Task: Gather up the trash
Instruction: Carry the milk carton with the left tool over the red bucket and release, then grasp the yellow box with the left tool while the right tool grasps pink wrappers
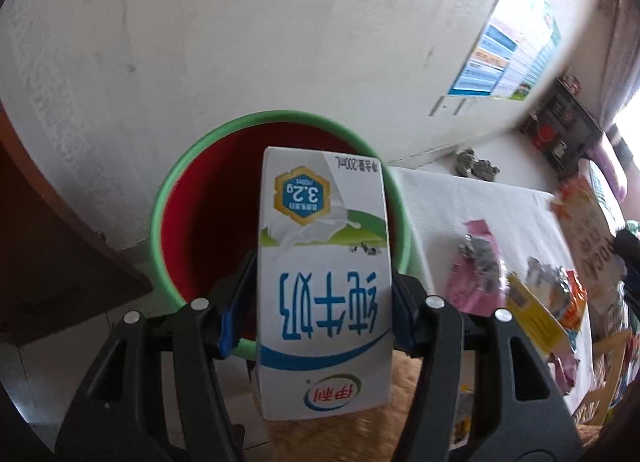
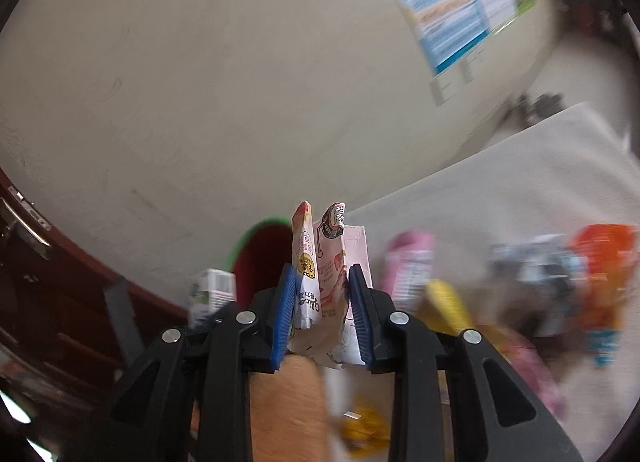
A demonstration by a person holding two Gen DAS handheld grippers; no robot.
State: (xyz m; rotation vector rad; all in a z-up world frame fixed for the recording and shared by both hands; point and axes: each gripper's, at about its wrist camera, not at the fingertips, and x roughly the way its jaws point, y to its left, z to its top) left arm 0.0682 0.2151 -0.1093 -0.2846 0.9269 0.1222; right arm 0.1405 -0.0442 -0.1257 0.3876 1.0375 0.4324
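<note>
Left tongs grip milk carton, bin just beyond; right tongs clamp crumpled pink carton.

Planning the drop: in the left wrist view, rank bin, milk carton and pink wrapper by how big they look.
1. Bin
2. Milk carton, though it is nearer the camera, so the top two are unsure
3. Pink wrapper

Between your left jaws the milk carton reads, upside down, "纯牛奶", "伊利", "3.2g" in a hexagon badge and "净含量:200mL". The crushed pink carton between your right jaws shows script lettering too small to read. The wall poster beyond is illegible.
</note>
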